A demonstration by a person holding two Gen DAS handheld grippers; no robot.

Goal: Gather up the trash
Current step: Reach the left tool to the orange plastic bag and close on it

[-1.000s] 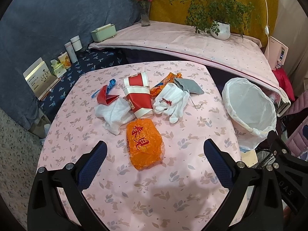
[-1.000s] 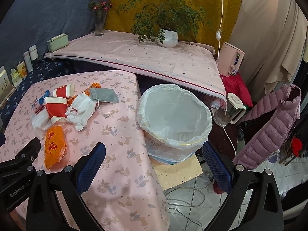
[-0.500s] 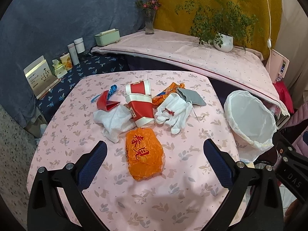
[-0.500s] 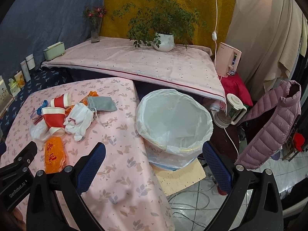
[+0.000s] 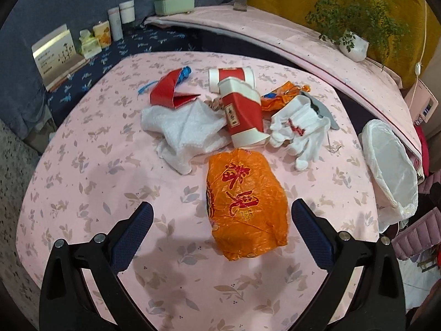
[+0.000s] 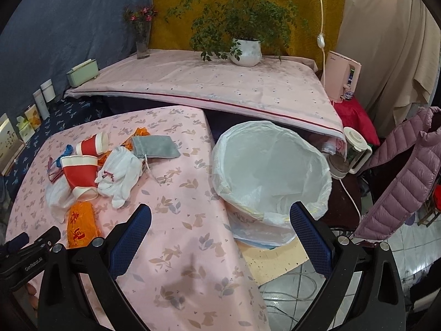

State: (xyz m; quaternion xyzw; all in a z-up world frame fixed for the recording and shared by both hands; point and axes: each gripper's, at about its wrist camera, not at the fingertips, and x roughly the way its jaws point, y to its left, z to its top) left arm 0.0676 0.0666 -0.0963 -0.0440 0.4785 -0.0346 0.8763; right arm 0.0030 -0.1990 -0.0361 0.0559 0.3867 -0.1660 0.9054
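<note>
Left tongs (image 5: 220, 220), spread wide and empty, apparently hover astride the orange bag (image 5: 245, 204).

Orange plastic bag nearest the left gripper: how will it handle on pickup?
The orange plastic bag looks thin and crinkled, so it is probably floppy and will likely sag from the grip point. Its film looks glossy, so possibly slippery. It lies flat on the table, so it is probably light.

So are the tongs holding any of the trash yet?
No. Both tongs are open and empty. The left tongs hover over the orange bag; the right tongs hold nothing.
</note>
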